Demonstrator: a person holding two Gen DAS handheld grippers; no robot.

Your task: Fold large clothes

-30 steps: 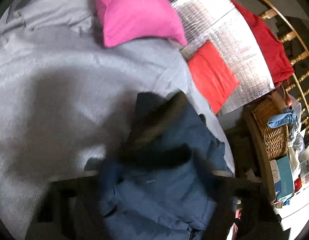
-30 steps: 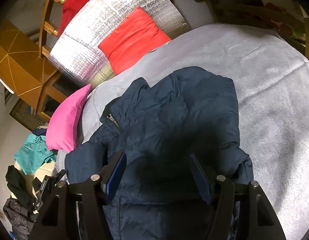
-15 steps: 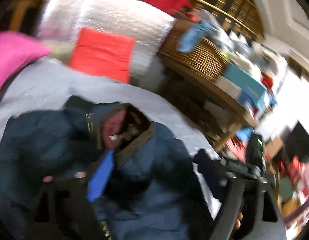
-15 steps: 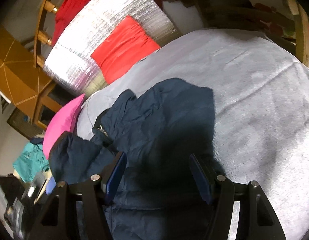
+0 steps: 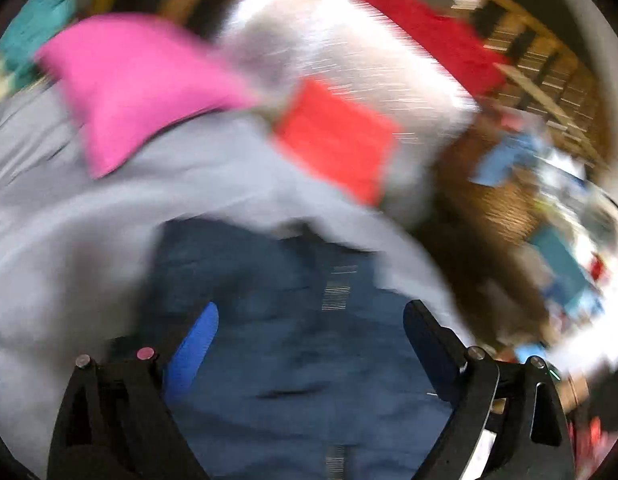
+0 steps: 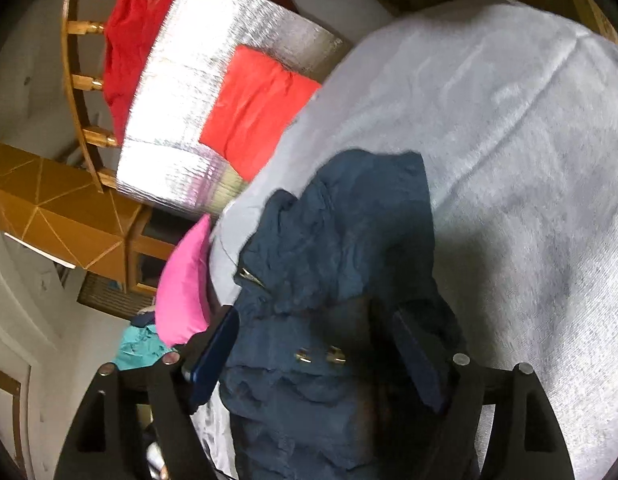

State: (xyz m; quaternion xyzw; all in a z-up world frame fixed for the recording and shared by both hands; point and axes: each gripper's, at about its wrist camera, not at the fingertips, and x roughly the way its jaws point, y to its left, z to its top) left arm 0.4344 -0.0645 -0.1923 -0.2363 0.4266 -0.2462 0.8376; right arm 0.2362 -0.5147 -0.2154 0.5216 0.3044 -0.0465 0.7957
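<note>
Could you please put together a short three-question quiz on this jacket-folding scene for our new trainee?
1. True or false: the navy jacket lies on the grey sheet.
2. What colour is the pillow beside the sheet's edge: A green, B pink, C white?
3. Which garment lies on the silver mat?

Key: 1 true; 2 B; 3 the folded red-orange garment.

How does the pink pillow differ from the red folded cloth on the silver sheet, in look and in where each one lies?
Colour: the pink pillow is bright pink, while the red folded cloth is orange-red.
Shape: the pillow looks plump and ends in a pointed corner, while the cloth lies flat as a rough rectangle.
Place: the pillow lies at the edge of the grey bed cover, while the cloth lies on the silver sheet.
Both are soft plain-coloured textiles beyond the navy jacket.
</note>
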